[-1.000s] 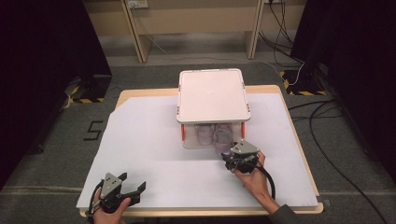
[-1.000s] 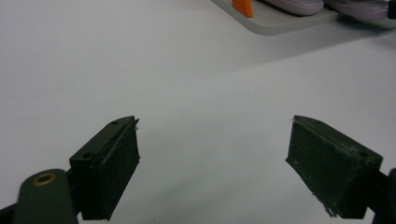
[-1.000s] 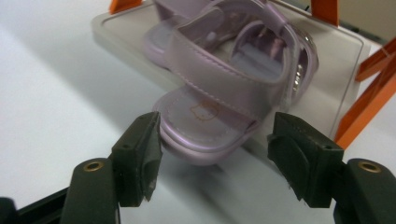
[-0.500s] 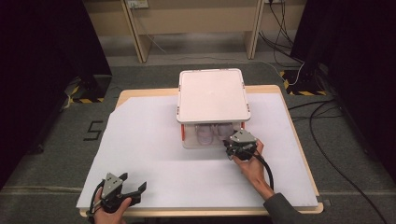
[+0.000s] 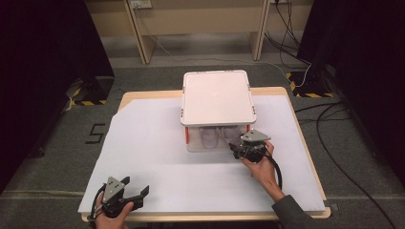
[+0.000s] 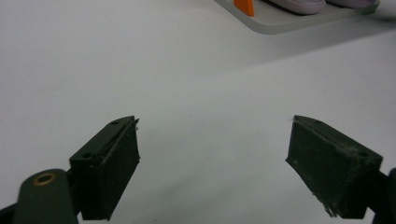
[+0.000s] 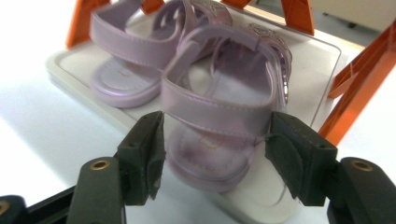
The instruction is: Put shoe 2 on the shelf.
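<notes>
- A pair of lilac sandals is being kept on the lower tray of a small rack with orange legs, under its white top, near the middle of the table.
- The right gripper is being held at the front of the rack; the nearer sandal is being straddled at its heel strap, jaws spread on either side, not yet pressed onto it.
- The left gripper is being held over the white sheet at the near left corner, jaws wide apart with nothing between them, well apart from the rack.
- Against the frame a second earlier: the right gripper is being seen closer to the rack, moved in toward the sandals; the left gripper is being seen in the same place.
</notes>
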`<action>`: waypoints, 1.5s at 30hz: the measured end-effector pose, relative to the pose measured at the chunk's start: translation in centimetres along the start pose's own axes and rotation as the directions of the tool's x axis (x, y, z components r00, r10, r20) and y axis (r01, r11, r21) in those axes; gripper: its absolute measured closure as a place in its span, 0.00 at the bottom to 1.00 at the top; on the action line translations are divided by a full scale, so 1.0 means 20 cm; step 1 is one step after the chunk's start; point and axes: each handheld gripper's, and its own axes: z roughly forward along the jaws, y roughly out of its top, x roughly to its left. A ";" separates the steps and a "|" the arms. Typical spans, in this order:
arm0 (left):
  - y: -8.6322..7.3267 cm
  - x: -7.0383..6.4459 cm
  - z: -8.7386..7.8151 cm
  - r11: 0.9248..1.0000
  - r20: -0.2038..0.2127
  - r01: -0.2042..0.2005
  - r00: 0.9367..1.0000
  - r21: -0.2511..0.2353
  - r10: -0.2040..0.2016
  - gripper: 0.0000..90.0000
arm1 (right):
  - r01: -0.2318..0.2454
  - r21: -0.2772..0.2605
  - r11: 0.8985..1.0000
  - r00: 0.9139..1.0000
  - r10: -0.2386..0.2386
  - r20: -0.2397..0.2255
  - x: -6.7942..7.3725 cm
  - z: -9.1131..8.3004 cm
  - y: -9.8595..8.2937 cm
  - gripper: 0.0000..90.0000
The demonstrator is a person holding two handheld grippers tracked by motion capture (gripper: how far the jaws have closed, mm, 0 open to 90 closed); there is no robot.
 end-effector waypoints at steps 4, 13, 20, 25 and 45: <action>0.00 0.00 0.00 1.000 0.002 0.001 1.000 0.002 -0.001 0.18 | 0.023 0.035 0.999 0.999 -0.021 -0.034 -0.02 -0.04 -0.01 0.47; 0.00 0.00 0.01 1.000 0.000 -0.002 1.000 0.003 0.002 0.18 | 0.132 0.076 0.988 0.991 -0.130 -0.036 0.02 0.00 -0.03 0.70; 0.00 0.00 0.01 1.000 0.000 -0.005 1.000 0.014 0.005 0.18 | 0.140 0.051 0.989 0.990 -0.139 -0.026 0.05 0.06 0.01 0.75; 0.00 -0.01 0.01 1.000 0.002 -0.005 1.000 0.009 0.005 0.18 | 0.125 0.036 0.992 0.992 -0.124 -0.013 0.06 0.10 0.02 0.75; 0.00 -0.01 0.01 1.000 0.002 -0.009 1.000 0.006 0.009 0.18 | -0.009 0.043 0.999 0.988 0.015 -0.151 0.08 0.14 0.02 0.66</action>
